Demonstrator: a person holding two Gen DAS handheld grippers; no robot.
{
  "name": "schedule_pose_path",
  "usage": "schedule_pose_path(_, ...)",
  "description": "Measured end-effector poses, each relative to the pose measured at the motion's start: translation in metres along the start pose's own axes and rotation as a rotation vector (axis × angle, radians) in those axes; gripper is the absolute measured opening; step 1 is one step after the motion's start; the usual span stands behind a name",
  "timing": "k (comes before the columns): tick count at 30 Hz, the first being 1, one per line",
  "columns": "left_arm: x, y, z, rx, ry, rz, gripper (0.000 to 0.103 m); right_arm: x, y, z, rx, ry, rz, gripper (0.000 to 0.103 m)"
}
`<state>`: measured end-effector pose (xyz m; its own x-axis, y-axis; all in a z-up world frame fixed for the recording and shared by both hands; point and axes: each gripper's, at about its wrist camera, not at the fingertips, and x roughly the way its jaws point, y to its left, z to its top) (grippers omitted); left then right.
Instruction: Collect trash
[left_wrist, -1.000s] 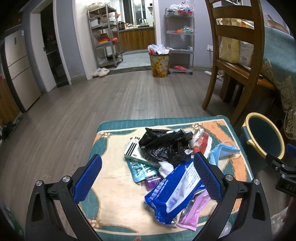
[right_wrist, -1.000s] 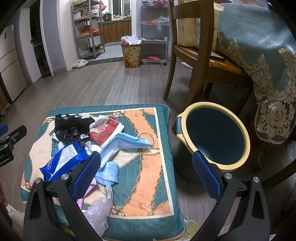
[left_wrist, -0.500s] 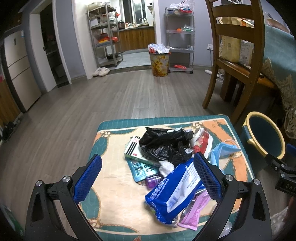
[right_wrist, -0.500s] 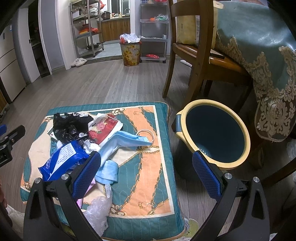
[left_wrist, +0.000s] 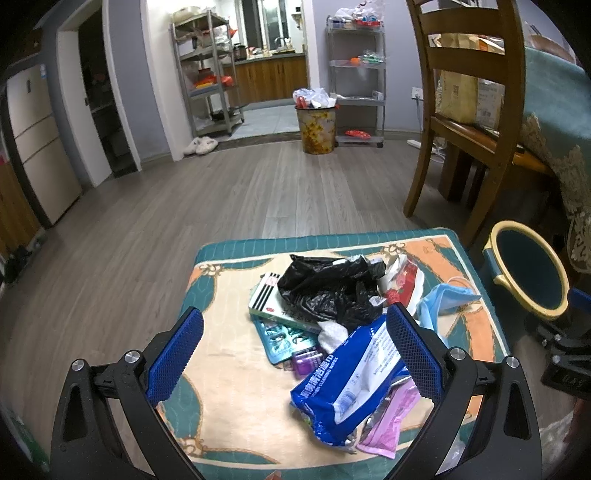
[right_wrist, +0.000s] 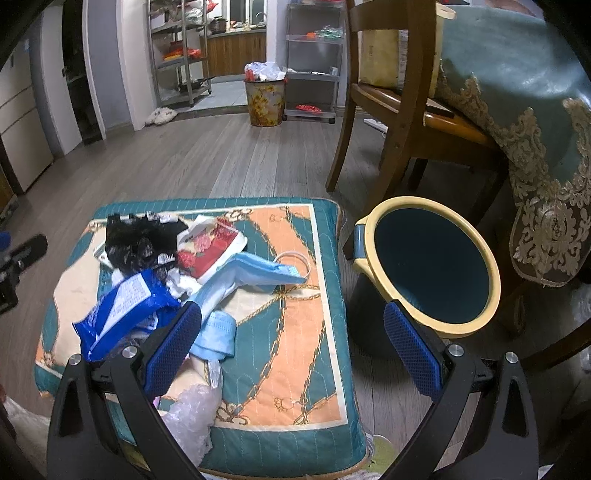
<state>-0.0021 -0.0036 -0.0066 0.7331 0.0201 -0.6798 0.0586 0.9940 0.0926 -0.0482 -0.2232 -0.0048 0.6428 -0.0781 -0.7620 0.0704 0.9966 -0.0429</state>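
While crumpled black plastic bag (left_wrist: 328, 291), blue wipes pack (left_wrist: 347, 380) and pale blue face mask (right_wrist: 251, 277) are sitting on patterned teal cushion (right_wrist: 295, 354), I'm holding left gripper (left_wrist: 293, 343) and right gripper (right_wrist: 291, 339) wide open, both empty. Yellow-rimmed dark bin (right_wrist: 428, 273) beside cushion looking empty; nothing collected yet, I judge.

left wrist view: from low over the near edge of the cushion (left_wrist: 229, 354), facing the kitchen doorway across the floor, close above the trash pile (left_wrist: 332, 317). right wrist view: further right, same heading, bin (right_wrist: 428, 273) close by. shared: cushion, pile, bin, chair (left_wrist: 461, 122).
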Motion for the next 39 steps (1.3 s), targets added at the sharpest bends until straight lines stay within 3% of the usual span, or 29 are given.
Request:
schedule_pose_path(6, -0.005, 0.012, -0.008, 0.013, -0.010, -0.017, 0.098, 0.003, 0.008, -0.019, 0.062, 0.069, 0.050, 0.097)
schedule_pose_path(12, -0.015, 0.029, -0.013, 0.006, -0.011, 0.011, 0.098, 0.005, 0.041, -0.050, 0.031, 0.149, 0.157, 0.095)
schedule_pose_path(18, -0.020, 0.043, -0.015, -0.031, -0.008, 0.010, 0.098, 0.027, 0.085, -0.085, -0.080, 0.269, 0.216, 0.061)
schedule_pose_path(20, -0.020, 0.048, -0.016, -0.036, -0.005, 0.003, 0.098, 0.034, 0.089, -0.091, -0.101, 0.300, 0.204, 0.032)
schedule_pose_path(21, -0.020, 0.046, -0.015, -0.035, -0.004, 0.003, 0.098, 0.037, 0.089, -0.093, -0.106, 0.315, 0.193, 0.026)
schedule_pose_path(23, -0.018, 0.046, -0.017, -0.035, 0.011, -0.010, 0.098, 0.037, 0.085, -0.091, -0.090, 0.311, 0.186, 0.018)
schedule_pose_path(30, -0.015, 0.028, -0.016, -0.008, 0.029, -0.106, 0.098, 0.002, 0.059, -0.053, 0.011, 0.185, 0.193, 0.016)
schedule_pose_path(33, -0.008, 0.005, -0.019, 0.078, 0.029, -0.118, 0.098, -0.009, 0.043, -0.029, 0.050, 0.139, 0.218, 0.016)
schedule_pose_path(39, 0.023, -0.030, -0.032, 0.189, 0.107, -0.143, 0.095, -0.022, 0.020, 0.001, 0.039, 0.039, 0.192, 0.016)
